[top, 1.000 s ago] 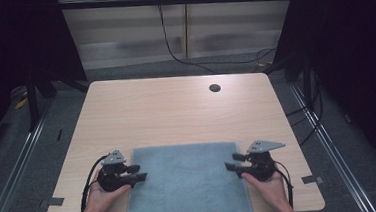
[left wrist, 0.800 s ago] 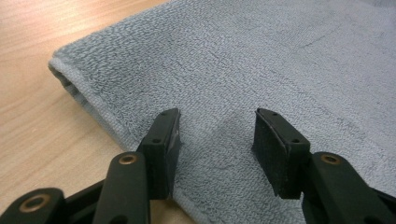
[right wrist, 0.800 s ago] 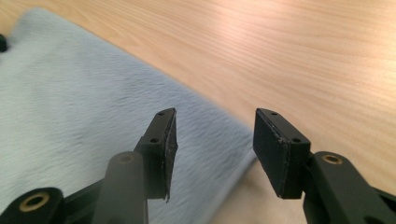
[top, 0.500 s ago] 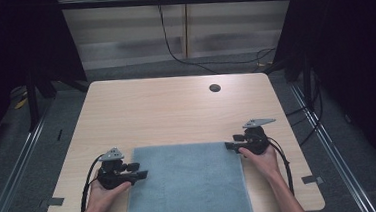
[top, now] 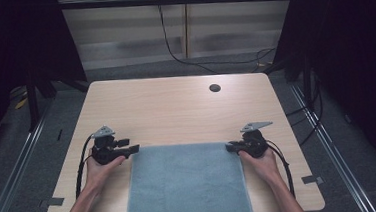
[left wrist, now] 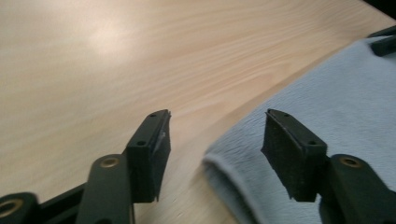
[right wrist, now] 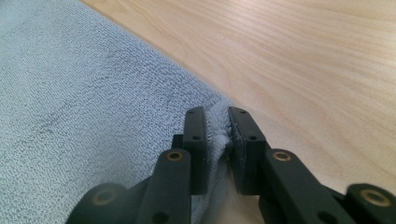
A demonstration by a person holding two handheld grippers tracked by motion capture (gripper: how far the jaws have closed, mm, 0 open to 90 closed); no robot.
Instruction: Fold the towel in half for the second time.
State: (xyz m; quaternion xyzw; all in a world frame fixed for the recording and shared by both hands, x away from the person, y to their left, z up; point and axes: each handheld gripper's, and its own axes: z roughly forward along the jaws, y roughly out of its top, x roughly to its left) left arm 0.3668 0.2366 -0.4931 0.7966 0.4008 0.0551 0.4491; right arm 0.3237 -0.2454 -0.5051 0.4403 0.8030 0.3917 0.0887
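On table, one towel, two hand-held grippers

Count at this moment: one tabletop is recorded. One grey-blue towel is seen on it. One round dark hole is noted near the far edge. Two tools are counted: the left tool and the right tool. Two hands are counted: left hand, right hand.
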